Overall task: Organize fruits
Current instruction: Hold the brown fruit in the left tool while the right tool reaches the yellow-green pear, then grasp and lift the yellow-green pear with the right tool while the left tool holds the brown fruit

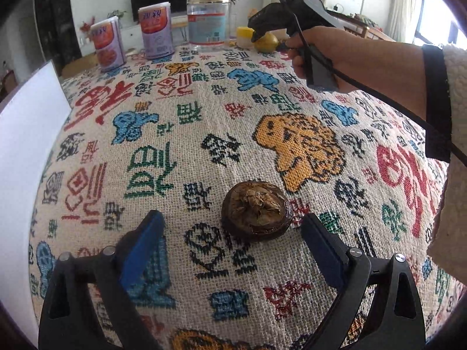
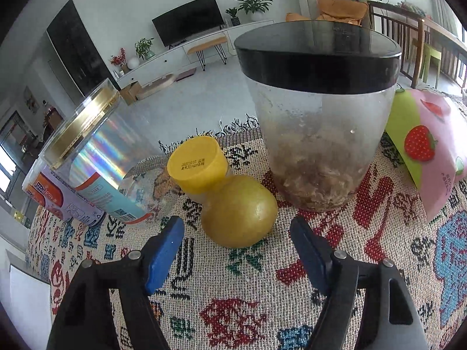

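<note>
A dark brown, wrinkled round fruit (image 1: 256, 211) lies on the patterned tablecloth, just ahead of my left gripper (image 1: 232, 224), nearer its right finger. The left gripper is open and empty. A yellow round fruit (image 2: 239, 211) lies on the cloth right in front of my right gripper (image 2: 238, 232), which is open and empty. In the left wrist view the right gripper (image 1: 258, 33) hovers over the same yellow fruit (image 1: 267, 43) at the far side of the table.
A small yellow-capped bottle (image 2: 198, 166) touches the yellow fruit. A black-lidded clear jar (image 2: 318, 110) stands behind, a strawberry-printed pack (image 2: 429, 145) to the right. A clear gold-rimmed jar (image 2: 108, 157) and purple cans (image 1: 156, 32) stand left. A white board (image 1: 26, 145) lies at the left edge.
</note>
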`<state>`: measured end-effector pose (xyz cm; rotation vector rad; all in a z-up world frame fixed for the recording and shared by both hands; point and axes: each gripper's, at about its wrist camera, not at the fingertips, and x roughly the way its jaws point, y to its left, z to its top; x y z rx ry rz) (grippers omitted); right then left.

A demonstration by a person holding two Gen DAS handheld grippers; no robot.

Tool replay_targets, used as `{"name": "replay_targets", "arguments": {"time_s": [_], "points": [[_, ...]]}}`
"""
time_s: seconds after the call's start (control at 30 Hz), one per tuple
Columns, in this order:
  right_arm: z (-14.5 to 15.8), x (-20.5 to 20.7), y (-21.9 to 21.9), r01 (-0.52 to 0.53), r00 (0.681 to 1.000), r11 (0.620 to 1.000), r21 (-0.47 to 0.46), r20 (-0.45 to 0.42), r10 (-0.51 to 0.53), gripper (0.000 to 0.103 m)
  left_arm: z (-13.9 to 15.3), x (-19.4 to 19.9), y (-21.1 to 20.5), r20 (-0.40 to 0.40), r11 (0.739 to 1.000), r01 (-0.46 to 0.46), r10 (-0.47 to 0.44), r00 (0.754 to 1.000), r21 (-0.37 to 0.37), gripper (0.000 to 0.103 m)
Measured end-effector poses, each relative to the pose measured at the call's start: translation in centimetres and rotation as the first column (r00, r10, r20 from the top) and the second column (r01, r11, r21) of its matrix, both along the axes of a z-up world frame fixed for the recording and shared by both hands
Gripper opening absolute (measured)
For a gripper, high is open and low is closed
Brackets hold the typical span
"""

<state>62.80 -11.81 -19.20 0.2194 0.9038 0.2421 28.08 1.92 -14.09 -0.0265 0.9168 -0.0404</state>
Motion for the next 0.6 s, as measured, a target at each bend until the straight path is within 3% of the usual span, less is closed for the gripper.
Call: {"name": "replay_targets", "arguments": {"time_s": [0.03, 0.17, 0.27, 0.37, 0.47, 0.6], "points": [[0.0, 0.1, -0.3, 0.007, 1.000, 1.000, 0.018, 0.000, -0.007, 0.054, 0.0, 0.0, 0.1, 0.000, 1.000, -0.001, 0.001, 1.000, -0.002, 0.096], [0.8, -2.0, -2.7, 0.037, 0.999, 0.995, 0.093, 0.021, -0.039, 0.053, -0.1, 0.1, -0.1, -0.003, 1.000, -0.002, 0.002, 1.000, 0.011, 0.096], [1.7, -5.9, -4.9, -0.022, 1.000, 0.989, 0.146, -0.005, 0.023, 0.053, -0.1, 0.1, -0.1, -0.004, 1.000, -0.003, 0.003, 1.000, 0.013, 0.096], [2.4, -13.0, -6.9, -0.111, 0.993, 0.990, 0.082, -0.035, 0.114, 0.053, -0.1, 0.2, -0.2, -0.005, 1.000, -0.003, 0.003, 1.000, 0.018, 0.096], [2.6, -22.5, -8.6, -0.202, 0.978, 0.978, -0.055, -0.071, 0.198, 0.054, 0.0, 0.2, -0.3, -0.006, 1.000, -0.003, 0.003, 1.000, 0.023, 0.096], [0.8, -33.0, -10.8, -0.240, 0.967, 0.961, -0.139, -0.116, 0.225, 0.054, -0.1, 0.2, -0.4, -0.007, 0.999, -0.004, 0.004, 1.000, 0.032, 0.097]]}}
